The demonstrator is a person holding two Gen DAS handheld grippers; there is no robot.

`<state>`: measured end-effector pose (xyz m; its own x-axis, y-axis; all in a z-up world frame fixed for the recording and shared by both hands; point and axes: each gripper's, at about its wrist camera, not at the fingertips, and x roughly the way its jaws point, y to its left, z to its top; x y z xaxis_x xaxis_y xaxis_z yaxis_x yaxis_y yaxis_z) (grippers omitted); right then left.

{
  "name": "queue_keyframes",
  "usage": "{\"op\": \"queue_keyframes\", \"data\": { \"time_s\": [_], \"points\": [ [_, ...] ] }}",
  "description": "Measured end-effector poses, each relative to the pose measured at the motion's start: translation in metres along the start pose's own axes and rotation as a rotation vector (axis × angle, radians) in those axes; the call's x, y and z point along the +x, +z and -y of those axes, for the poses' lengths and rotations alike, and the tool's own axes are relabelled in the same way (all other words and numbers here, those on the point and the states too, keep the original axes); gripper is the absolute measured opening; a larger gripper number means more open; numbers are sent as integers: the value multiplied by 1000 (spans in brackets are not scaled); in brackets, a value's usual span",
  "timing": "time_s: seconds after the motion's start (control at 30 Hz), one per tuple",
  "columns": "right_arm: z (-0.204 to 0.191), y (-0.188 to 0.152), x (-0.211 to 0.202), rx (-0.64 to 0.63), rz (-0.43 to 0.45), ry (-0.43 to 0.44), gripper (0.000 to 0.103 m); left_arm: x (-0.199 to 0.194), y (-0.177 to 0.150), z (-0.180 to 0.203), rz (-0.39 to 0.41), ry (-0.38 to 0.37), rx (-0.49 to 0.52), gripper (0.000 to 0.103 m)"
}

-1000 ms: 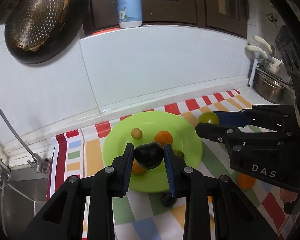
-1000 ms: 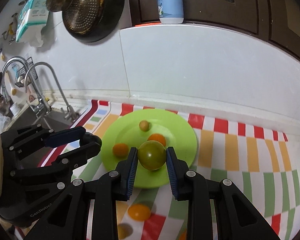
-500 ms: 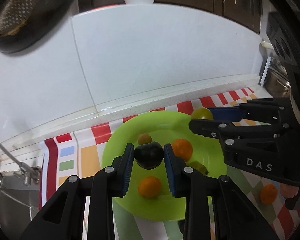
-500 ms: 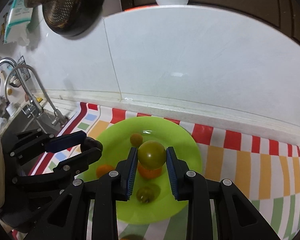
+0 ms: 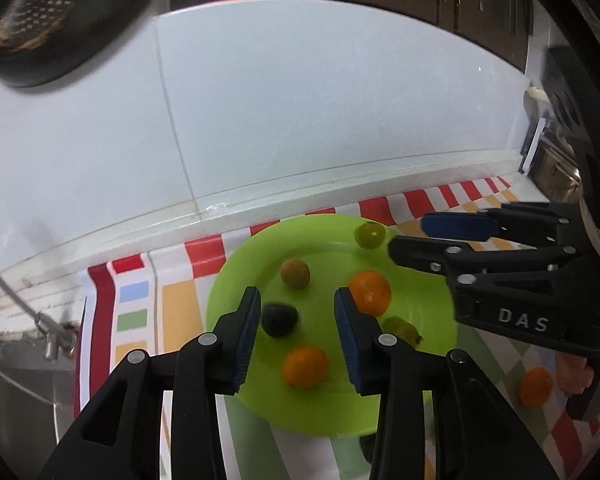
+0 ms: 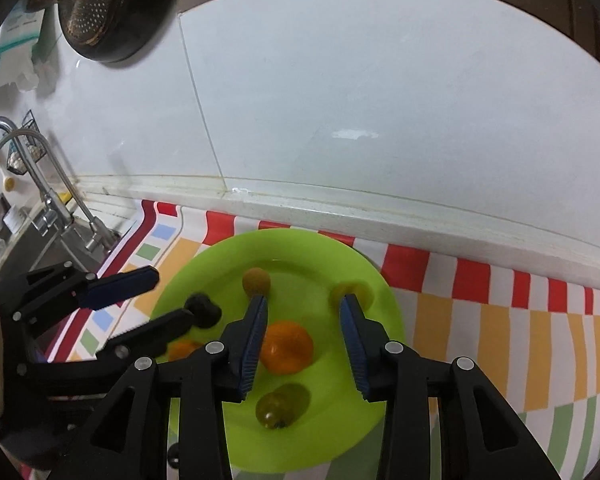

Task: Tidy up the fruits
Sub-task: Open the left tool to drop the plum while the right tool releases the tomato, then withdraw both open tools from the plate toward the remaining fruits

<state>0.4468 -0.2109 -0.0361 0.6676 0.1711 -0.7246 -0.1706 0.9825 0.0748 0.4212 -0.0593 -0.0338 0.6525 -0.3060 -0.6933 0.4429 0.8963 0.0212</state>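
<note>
A lime green plate (image 5: 432,312) (image 6: 204,272) lies on the striped cloth. My left gripper (image 5: 296,324) is open above it; a dark fruit (image 5: 280,319) (image 6: 203,310) lies blurred on the plate below the jaws. My right gripper (image 6: 303,326) (image 5: 406,236) is open too; a green fruit (image 6: 352,294) (image 5: 369,235) sits blurred near the plate's far rim. Also on the plate: two oranges (image 5: 370,293) (image 5: 305,366), a tan round fruit (image 5: 295,273) (image 6: 256,279) and another green fruit (image 6: 280,406).
An orange (image 5: 535,386) lies on the striped cloth (image 6: 500,320) right of the plate. A sink with taps (image 6: 40,184) is at the left. A white tiled wall (image 5: 300,120) rises behind, with a hanging strainer pan (image 6: 100,8).
Both grippers have opened. The dark fruit has dropped from the left gripper onto the plate; the green fruit has dropped from the right gripper to the plate's far rim.
</note>
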Motion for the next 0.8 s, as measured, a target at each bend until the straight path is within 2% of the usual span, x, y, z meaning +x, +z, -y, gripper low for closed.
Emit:
{"op": "queue_keyframes", "data": {
  "time_s": [0.13,0.27,0.33,0.43,0.57,0.67,0.8],
  "points": [
    [-5,-13,-26,17,28,-2,39,-29,-9,4,10,7,-20,46],
    [-15,-30,-56,20,59,-9,39,-60,-20,14,45,29,-12,59],
    [-19,-39,-69,31,64,-6,40,-74,-27,17,71,38,-22,60],
    [-23,-54,-87,57,76,-10,47,-90,-37,21,88,42,-26,61],
    [-27,-77,-109,86,87,-48,47,-112,-52,32,124,45,-8,61],
    [-29,-91,-122,93,101,-81,47,-120,-60,41,117,17,-5,62],
    [-24,-108,-138,93,99,-101,47,-127,-76,60,104,26,-8,62]
  ]
}}
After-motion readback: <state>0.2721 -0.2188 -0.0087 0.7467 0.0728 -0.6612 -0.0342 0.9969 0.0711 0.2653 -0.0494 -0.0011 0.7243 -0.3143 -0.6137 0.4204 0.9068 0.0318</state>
